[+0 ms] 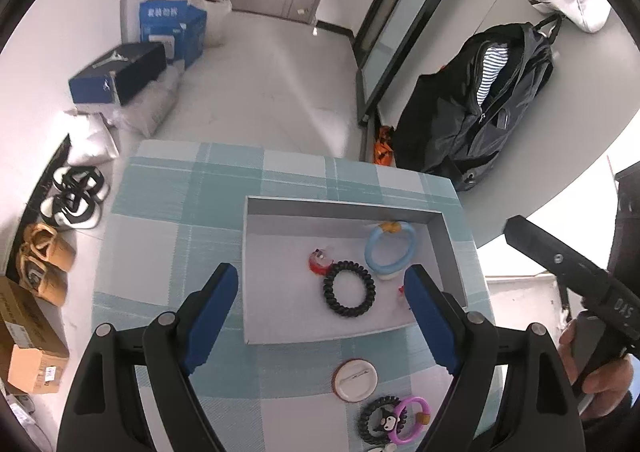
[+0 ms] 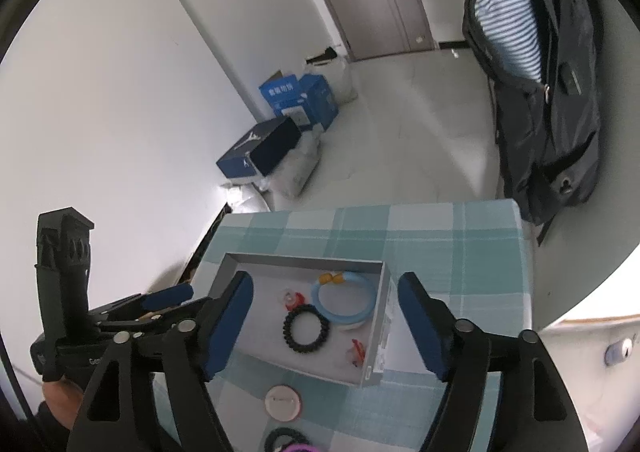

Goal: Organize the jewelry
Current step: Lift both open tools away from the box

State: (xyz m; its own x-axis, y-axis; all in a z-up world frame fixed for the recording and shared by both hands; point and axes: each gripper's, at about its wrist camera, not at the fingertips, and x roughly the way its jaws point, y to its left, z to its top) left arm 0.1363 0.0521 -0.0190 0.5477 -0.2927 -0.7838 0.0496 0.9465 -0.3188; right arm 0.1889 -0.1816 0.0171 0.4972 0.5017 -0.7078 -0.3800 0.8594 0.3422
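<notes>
Jewelry box (image 1: pixel 440 236) between spread left tongs (image 1: pixel 320 288).

checked teal tablecloth (image 1: pixel 168 212), grey tray (image 1: pixel 256 268), round badge (image 1: pixel 354 379), black hair tie (image 1: pixel 374 422), pink ring (image 1: pixel 412 418)

A woven checked cloth (image 1: pixel 168 212) is covering the table, looking matt. The tray (image 1: pixel 344 208) is showing flat grey card walls. The coiled black hair tie (image 1: pixel 349 288) is gleaming like glossy plastic; the blue ring (image 1: pixel 390 252) is looking smooth.
</notes>
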